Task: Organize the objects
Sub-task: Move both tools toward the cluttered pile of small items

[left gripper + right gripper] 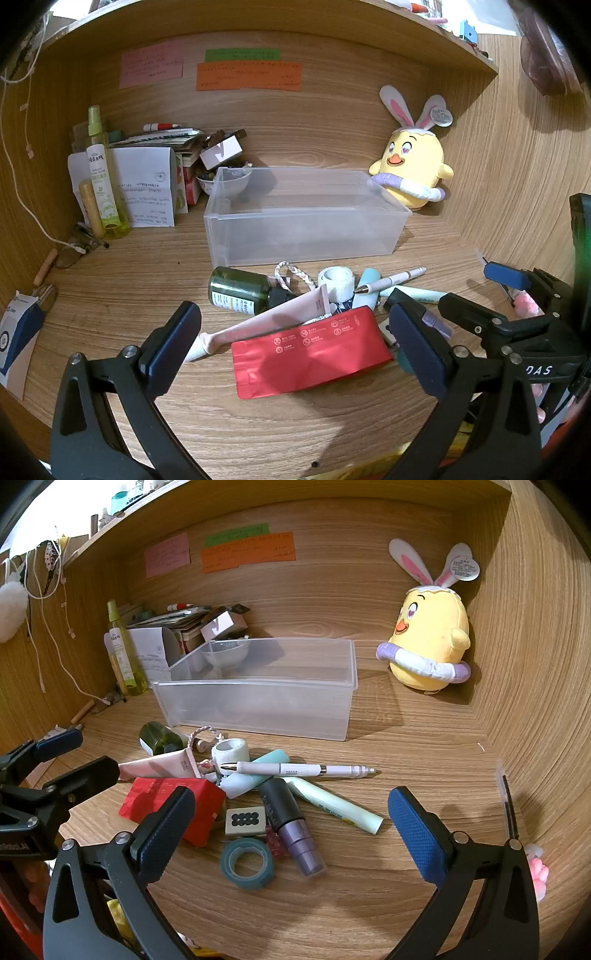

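A clear plastic bin (306,236) (258,712) stands empty at the desk's middle. In front of it lies a pile: a red pouch (310,354) (173,808), a pink tube (266,321) (159,766), a dark green bottle (236,290) (160,736), a white tape roll (336,280) (229,751), a white pen (391,281) (303,770), a mint tube (336,805), a purple-capped stick (295,830), a teal tape roll (247,864) and a mahjong tile (245,821). My left gripper (295,347) is open above the pouch. My right gripper (291,834) is open above the pile.
A yellow chick plush (413,162) (432,642) sits at the back right. A green spray bottle (101,173) (123,653), papers, boxes and a small bowl (223,182) crowd the back left. Wooden walls enclose the desk on three sides.
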`<action>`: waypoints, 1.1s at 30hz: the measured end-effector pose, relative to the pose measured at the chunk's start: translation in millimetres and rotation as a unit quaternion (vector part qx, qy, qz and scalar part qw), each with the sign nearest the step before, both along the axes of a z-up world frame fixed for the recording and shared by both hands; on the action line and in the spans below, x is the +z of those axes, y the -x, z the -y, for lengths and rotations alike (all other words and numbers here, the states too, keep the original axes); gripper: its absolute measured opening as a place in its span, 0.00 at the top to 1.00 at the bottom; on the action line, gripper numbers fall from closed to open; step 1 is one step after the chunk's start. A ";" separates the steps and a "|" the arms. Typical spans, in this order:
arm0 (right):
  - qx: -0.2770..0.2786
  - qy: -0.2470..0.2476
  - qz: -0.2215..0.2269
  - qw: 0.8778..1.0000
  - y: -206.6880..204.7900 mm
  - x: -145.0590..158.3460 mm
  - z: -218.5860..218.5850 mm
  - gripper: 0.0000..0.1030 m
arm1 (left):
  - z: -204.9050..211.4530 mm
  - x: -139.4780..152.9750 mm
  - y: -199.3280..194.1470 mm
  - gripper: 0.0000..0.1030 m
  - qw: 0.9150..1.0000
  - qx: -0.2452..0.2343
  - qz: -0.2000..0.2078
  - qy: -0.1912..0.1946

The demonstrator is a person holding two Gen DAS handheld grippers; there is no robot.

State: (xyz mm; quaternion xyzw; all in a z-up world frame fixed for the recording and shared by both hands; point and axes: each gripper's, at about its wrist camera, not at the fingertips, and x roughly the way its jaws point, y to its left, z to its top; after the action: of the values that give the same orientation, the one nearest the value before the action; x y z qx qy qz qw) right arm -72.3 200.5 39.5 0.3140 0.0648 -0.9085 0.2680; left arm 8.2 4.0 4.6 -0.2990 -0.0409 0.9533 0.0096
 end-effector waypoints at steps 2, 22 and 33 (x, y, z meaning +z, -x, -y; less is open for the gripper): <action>0.000 0.000 0.000 1.000 -0.1 0.5 0.1 0.00 | -0.4 -0.2 -0.3 0.00 1.000 0.000 0.000 0.000; 0.001 0.004 0.003 1.000 -0.1 2.2 -1.6 0.00 | -5.5 -2.1 0.7 0.00 1.000 0.001 0.004 0.000; 0.005 0.006 0.004 1.000 0.4 1.4 -1.9 0.00 | -3.6 -2.8 3.8 0.00 1.000 0.000 0.009 -0.002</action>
State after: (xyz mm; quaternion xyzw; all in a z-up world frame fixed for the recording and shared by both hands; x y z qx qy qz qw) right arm -72.7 202.3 40.9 0.3162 0.0600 -0.9062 0.2742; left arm 4.5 7.6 1.8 -0.3078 -0.0432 0.9504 0.0094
